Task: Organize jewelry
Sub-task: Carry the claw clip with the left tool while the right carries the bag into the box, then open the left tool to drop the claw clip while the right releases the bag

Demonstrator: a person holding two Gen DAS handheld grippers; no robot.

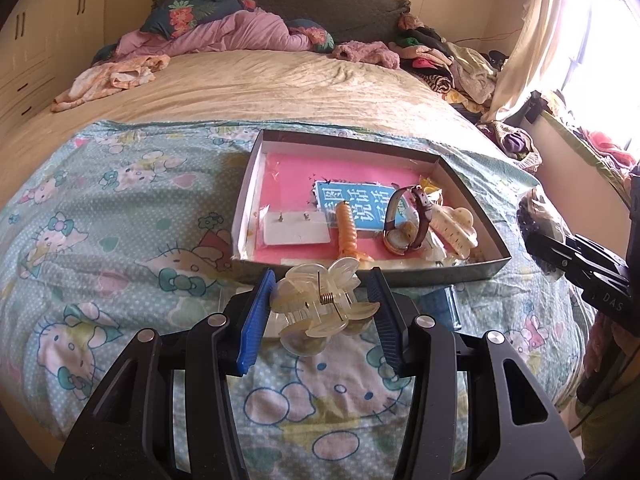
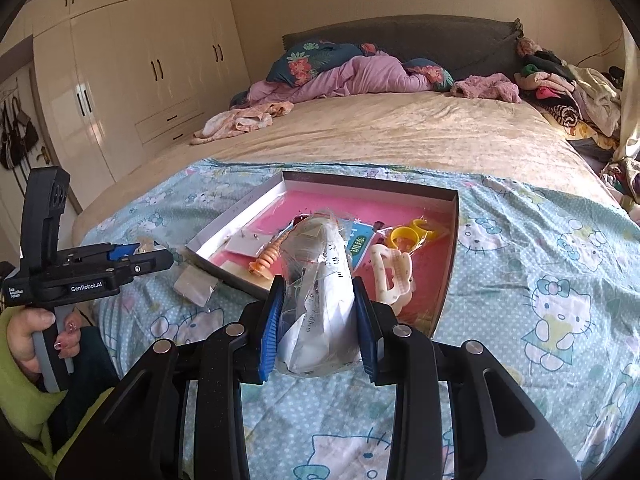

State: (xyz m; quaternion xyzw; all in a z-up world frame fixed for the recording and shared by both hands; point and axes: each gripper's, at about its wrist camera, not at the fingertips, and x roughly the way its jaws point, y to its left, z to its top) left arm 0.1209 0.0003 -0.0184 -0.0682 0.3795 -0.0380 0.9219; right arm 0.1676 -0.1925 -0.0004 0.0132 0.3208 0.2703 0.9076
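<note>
My left gripper point(image 1: 322, 280) is shut on a clear pale-yellow claw hair clip point(image 1: 320, 304), held just in front of the shallow grey box point(image 1: 460, 270) with a pink lining. My right gripper point(image 2: 318, 286) is shut on a crumpled clear plastic bag with white paper point(image 2: 320, 300) inside, lifted before the same box point(image 2: 448, 280). In the box lie an orange spiral clip point(image 1: 346, 230), a brown-strapped watch point(image 1: 404, 220), a cream dotted claw clip point(image 1: 456, 226), an earring card point(image 1: 294, 228) and a yellow clip point(image 2: 412, 234).
The box rests on a blue cartoon-cat sheet point(image 1: 120, 240) over a beige bed. A small clear packet point(image 2: 196, 286) lies left of the box. Clothes and pillows point(image 1: 240, 28) pile at the headboard and right side. A wardrobe point(image 2: 132, 80) stands left. A hand point(image 2: 36, 332) grips the left tool.
</note>
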